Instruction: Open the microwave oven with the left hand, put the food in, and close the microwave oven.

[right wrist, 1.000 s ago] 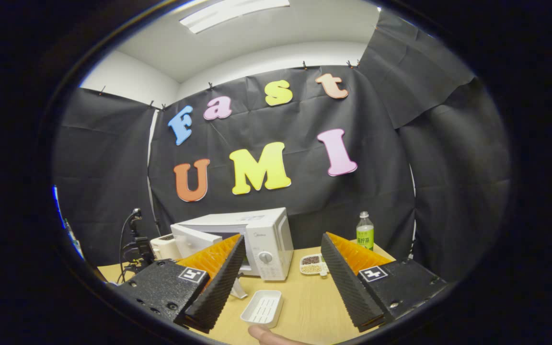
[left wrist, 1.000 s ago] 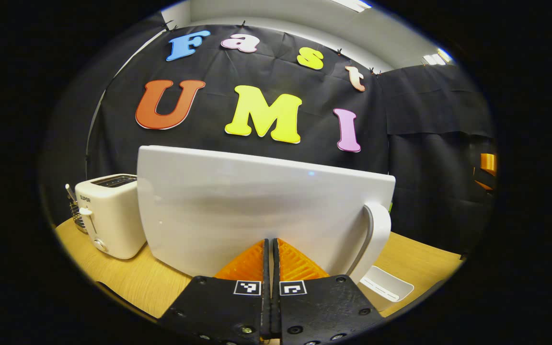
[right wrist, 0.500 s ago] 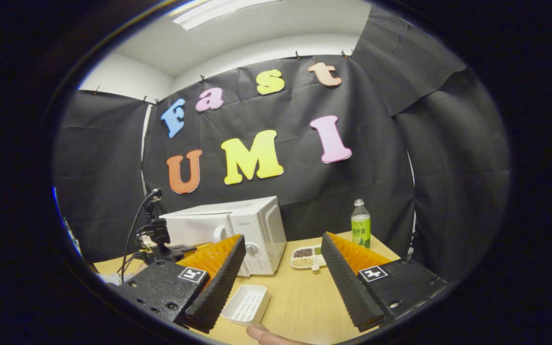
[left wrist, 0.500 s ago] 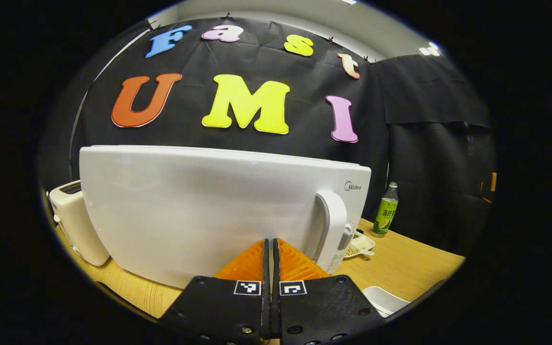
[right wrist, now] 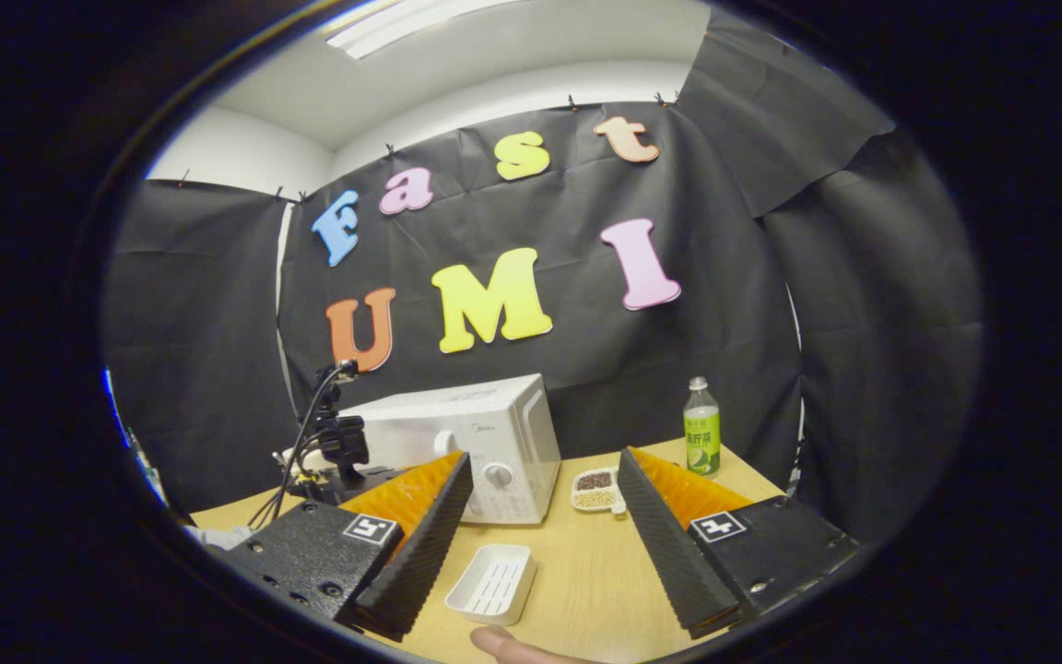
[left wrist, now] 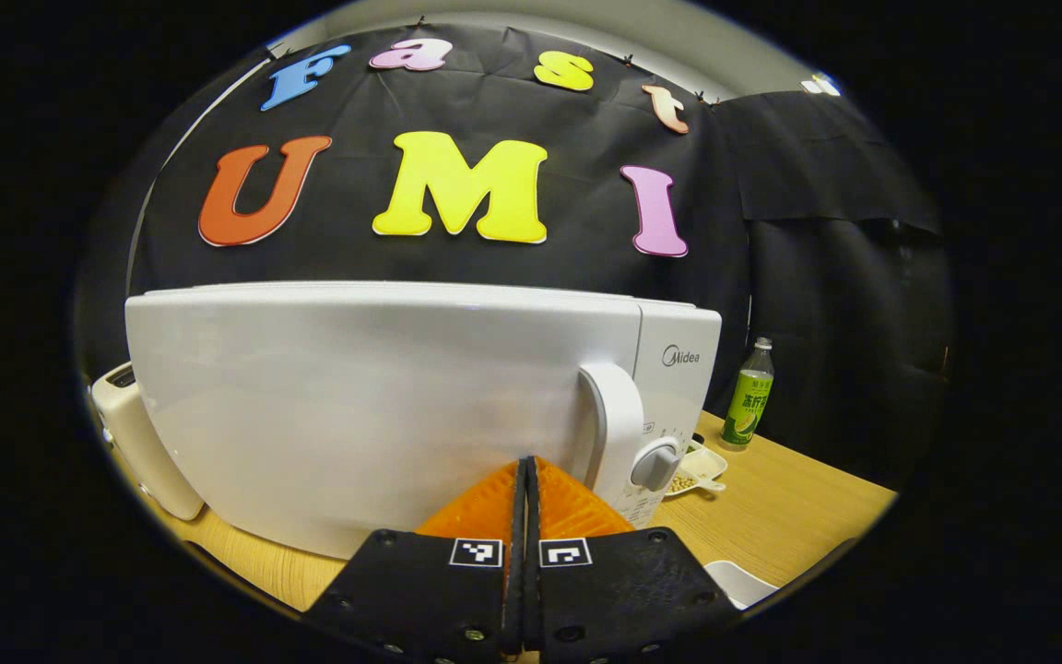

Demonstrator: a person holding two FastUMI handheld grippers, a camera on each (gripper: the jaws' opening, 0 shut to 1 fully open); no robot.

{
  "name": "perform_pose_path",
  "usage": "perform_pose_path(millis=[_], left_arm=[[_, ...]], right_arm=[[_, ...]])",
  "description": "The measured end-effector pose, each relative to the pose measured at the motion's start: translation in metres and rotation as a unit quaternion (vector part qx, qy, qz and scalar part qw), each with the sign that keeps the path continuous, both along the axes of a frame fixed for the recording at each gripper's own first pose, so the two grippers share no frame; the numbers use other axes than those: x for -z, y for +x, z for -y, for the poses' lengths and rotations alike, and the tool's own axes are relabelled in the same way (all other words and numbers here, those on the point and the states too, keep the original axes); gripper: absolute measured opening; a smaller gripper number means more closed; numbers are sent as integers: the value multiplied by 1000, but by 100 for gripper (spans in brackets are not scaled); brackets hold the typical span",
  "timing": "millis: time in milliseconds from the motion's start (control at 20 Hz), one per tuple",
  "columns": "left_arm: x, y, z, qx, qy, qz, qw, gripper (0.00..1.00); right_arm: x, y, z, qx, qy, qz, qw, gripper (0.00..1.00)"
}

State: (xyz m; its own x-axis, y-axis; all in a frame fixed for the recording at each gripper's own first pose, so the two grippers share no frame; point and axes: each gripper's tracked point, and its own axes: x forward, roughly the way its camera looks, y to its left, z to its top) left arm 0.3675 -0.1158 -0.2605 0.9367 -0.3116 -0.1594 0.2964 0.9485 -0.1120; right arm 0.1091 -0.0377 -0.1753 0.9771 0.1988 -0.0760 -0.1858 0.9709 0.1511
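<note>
Left gripper (left wrist: 525, 470), fingers pressed together w/ nothing between, tips against closed white microwave oven door (left wrist: 374, 406); right gripper (right wrist: 540, 516) held wide apart above wooden table (right wrist: 586, 572).

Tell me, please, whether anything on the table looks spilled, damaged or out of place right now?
Nothing stands out. The microwave sits upright with its door shut flush, the bottle stands upright, the divided dish holds its grains without spillage, and the white tray lies flat on the table.
</note>
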Motion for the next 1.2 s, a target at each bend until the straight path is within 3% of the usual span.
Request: perform_pose_path(millis=[50, 100, 250, 300, 350, 400, 450, 500, 550, 750, 800, 850, 900, 1150, 1200], left_arm=[[0, -1, 1, -4, 6, 0, 1000, 0], [-1, -2, 2, -5, 7, -1, 1000, 0], [-11, -18, 3, -15, 4, -4, 1000, 0], [-17, -26, 1, -21, 6, -5, 1000, 0], [-21, -35, 2, -19, 1, -11, 1000, 4], [-28, -48, 3, -17, -10, -15, 1000, 14], [-35, -61, 3, -17, -20, -19, 999, 29], [-43, -76, 2, -20, -27, -19, 999, 63], [-53, -86, 0, -23, -26, -17, 999, 97], [-82, -132, -26, -69, 4, -19, 997, 96], [-91, -144, -33, -80, 6, -21, 997, 96], [-99, -156, -38, -87, 8, -22, 996, 96], [-110, -169, -42, -89, 8, -20, 996, 96], [-173, -225, -74, -122, 6, 11, 992, 95], [-187, -237, -83, -131, 7, 22, 991, 95]], right_arm=[[-2, -4, -2, 2, -3, -4, 1000, 100], [-1, -5, -5, 6, -5, -8, 1000, 91], [-7, -20, -5, 21, -12, -18, 1000, 91], [-9, -26, -4, 27, -13, -21, 999, 100], [-13, -31, -3, 33, -13, -23, 999, 100], [-17, -37, -3, 38, -13, -21, 999, 100], [-22, -43, -3, 44, -15, -19, 999, 91], [-26, -48, -1, 50, -17, -18, 998, 91], [-30, -53, -1, 54, -19, -17, 998, 100], [-49, -75, -5, 64, -24, -10, 998, 100], [-55, -80, -5, 65, -25, -6, 998, 91], [-60, -86, -5, 67, -26, -2, 997, 92], [-66, -92, -4, 71, -29, 4, 997, 100], [-102, -116, -3, 84, -39, 32, 995, 100], [-112, -122, -4, 84, -37, 41, 995, 92]])
